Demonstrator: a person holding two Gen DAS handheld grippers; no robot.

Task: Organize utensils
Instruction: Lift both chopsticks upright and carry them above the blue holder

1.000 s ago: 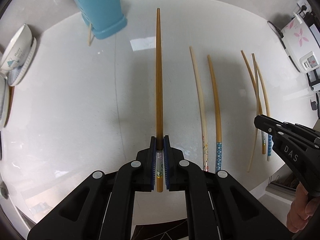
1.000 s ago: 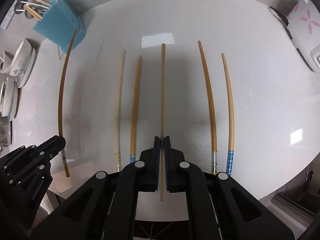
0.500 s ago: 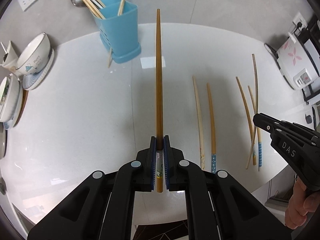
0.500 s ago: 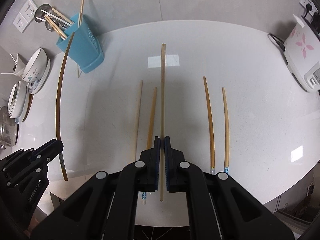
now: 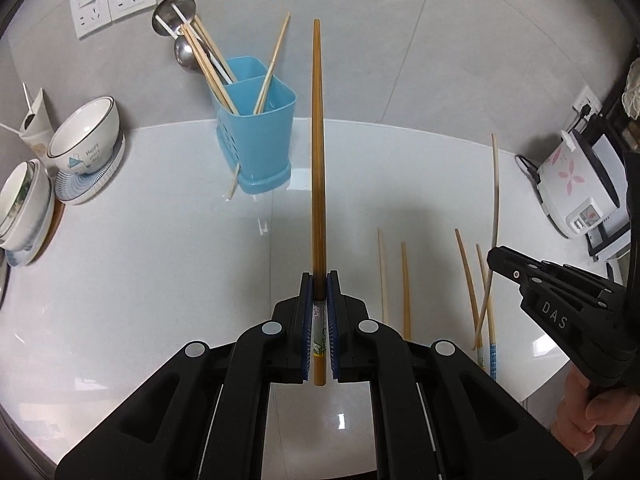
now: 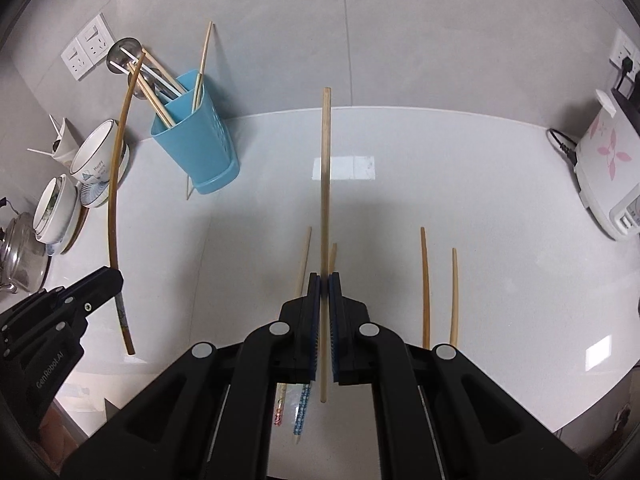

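1. Stacked white ceramic bowls on blue-patterned saucers (image 5: 86, 148), at nine to ten o'clock of the left wrist view, on the glossy white round tabletop (image 5: 152, 264).
2. Two white wall sockets (image 5: 114, 2), at eleven o'clock, on the grey wall.
3. Light blue plastic two-compartment utensil holder (image 5: 260, 140), at eleven o'clock, upright near the table's far edge; it holds several wooden chopsticks and two steel ladles. One pale stick leans against its outside.
4. Left gripper (image 5: 319, 280), black with blue pads, at six o'clock; clenched on a dark brown bamboo chopstick (image 5: 318, 152) near its decorated end. The stick is off the table, pointing to twelve o'clock.
5. Four loose bamboo chopsticks (image 5: 406, 292), at four to five o'clock, lying side by side on the table.
6. Right gripper (image 6: 324, 280), black, at six o'clock of its own view; clenched on a pale slender bamboo chopstick (image 6: 326, 184), off the table.
7. A person's hand (image 5: 588, 416), at four o'clock of the left view, gripping the right gripper's handle.
8. White rice cooker with pink flower print (image 5: 576, 184), at three o'clock, on the table's right edge.
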